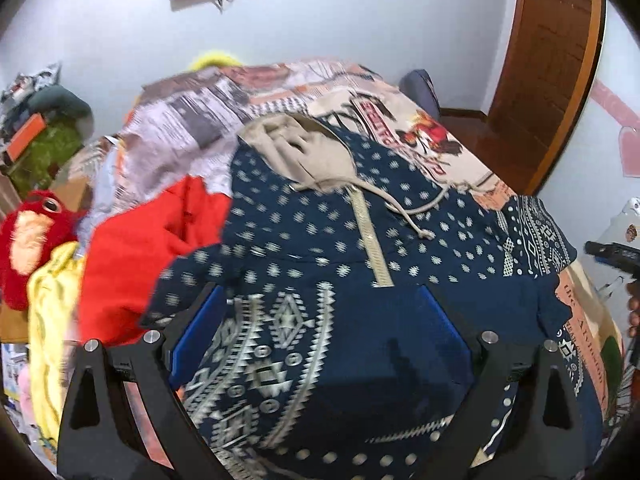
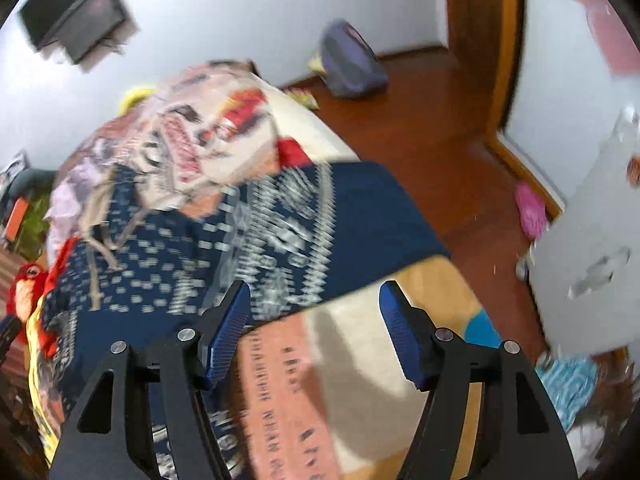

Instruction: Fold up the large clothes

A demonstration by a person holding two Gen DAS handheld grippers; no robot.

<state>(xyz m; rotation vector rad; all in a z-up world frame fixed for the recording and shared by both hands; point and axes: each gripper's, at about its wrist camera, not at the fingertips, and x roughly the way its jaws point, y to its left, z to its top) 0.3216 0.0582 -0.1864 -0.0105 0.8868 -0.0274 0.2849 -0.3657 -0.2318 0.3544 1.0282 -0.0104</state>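
A navy hoodie with a white pattern, a beige hood and a zip lies spread face up on the bed. My left gripper is open, its blue pads wide apart just above the hoodie's lower front. In the right wrist view the hoodie lies ahead and to the left, its sleeve reaching the bed's right edge. My right gripper is open and empty over the printed bedspread, just short of the hoodie's hem. The right gripper also shows at the far right of the left wrist view.
A red garment and a yellow one lie left of the hoodie, with a red plush toy beyond. The bedspread covers the bed. A wooden floor, a door frame and a grey bag lie to the right.
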